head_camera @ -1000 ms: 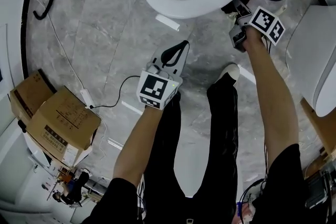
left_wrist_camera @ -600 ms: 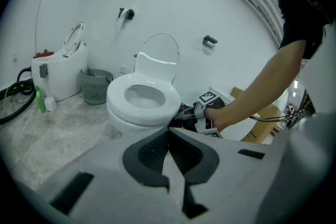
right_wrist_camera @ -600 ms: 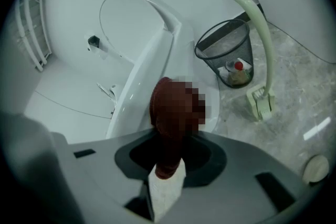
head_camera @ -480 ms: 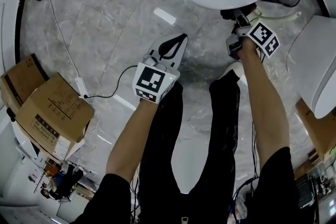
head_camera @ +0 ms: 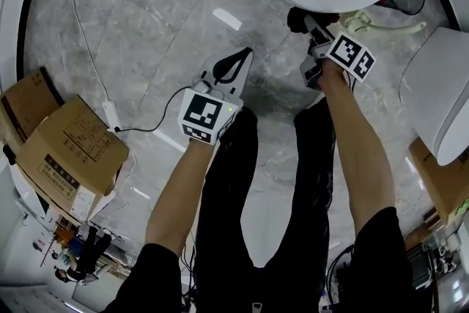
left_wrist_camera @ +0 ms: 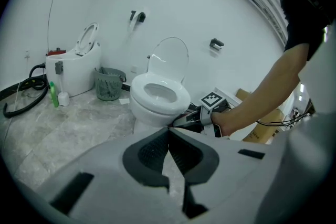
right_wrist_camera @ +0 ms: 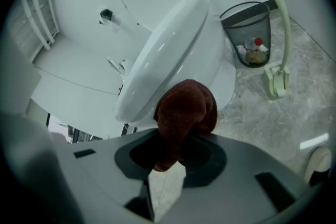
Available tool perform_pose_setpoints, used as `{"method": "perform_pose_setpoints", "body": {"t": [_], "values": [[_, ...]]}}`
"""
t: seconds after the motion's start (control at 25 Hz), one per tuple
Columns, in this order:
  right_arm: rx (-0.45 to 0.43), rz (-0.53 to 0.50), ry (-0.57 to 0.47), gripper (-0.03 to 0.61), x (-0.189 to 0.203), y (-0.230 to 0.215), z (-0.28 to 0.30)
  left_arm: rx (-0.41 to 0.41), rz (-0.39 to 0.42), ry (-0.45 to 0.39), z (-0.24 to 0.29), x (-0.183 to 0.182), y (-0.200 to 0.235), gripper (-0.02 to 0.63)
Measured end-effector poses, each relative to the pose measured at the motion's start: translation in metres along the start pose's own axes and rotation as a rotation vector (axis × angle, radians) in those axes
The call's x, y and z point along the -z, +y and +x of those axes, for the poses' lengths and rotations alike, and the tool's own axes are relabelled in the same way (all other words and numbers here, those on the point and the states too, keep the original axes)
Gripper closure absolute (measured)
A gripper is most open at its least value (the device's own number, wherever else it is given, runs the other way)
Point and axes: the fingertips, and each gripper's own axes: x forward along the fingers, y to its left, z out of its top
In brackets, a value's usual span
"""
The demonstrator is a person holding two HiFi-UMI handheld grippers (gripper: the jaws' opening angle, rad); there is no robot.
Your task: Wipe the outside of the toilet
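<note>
R jaws: my right gripper (right_wrist_camera: 177, 153) is clamped on a dark red-brown cloth (right_wrist_camera: 185, 110); the wad bulges out past the tips.
L jaws: my left gripper (left_wrist_camera: 169, 136) is closed, tips meeting, nothing btwn them. It hangs idle over the grey stone floor (head_camera: 146, 26), well apart from the bowl.
Cloth vs toilet: the wad sits at the outer wall of the white toilet (right_wrist_camera: 173, 44), just under the seat rim, front side. Looks like contact, but I can't confirm.
Step, my guess: wiping the bowl's outside w/ the R side; most of the shell prob. not yet covered.
Doing it well: grip firm so the wad doesn't slip. Press cloth, not jaw plastic, on the porcelain. Follow the curve in overlapping passes, rim down to base, and avoid the inside of the bowl.
Around: lid is up; a mesh bin (right_wrist_camera: 247, 34) is beside the toilet; cardboard boxes (head_camera: 69, 154) are far to my left.
</note>
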Motion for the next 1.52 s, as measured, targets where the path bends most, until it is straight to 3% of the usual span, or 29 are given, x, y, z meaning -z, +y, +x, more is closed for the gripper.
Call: {"method": "perform_pose_setpoints", "body": {"t": [0.24,0.44,0.88,1.2,1.32,1.52], "values": [[-0.059,0.03,0.05,0.477,0.033,0.038,0.033,-0.018,-0.005,-0.001,-0.013,0.005,0.016,0.614],[-0.073,0.091,0.042,0.477,0.037,0.054,0.051,-0.034,-0.013,0.008,-0.02,0.009,0.024,0.614],[-0.074,-0.021,0.141,0.474,0.054,0.033,0.021,-0.016,-0.005,0.029,-0.006,0.009,0.011,0.614],[0.006,-0.02,0.081,0.474,0.02,-0.032,-0.027,0.044,0.018,0.039,0.032,-0.002,-0.031,0.614],[0.056,-0.008,0.01,0.474,-0.012,-0.058,-0.049,0.06,0.027,0.045,0.054,-0.008,-0.053,0.614],[0.159,-0.091,-0.089,0.474,-0.079,-0.106,-0.088,0.125,0.033,0.036,0.1,-0.021,-0.102,0.614]]}}
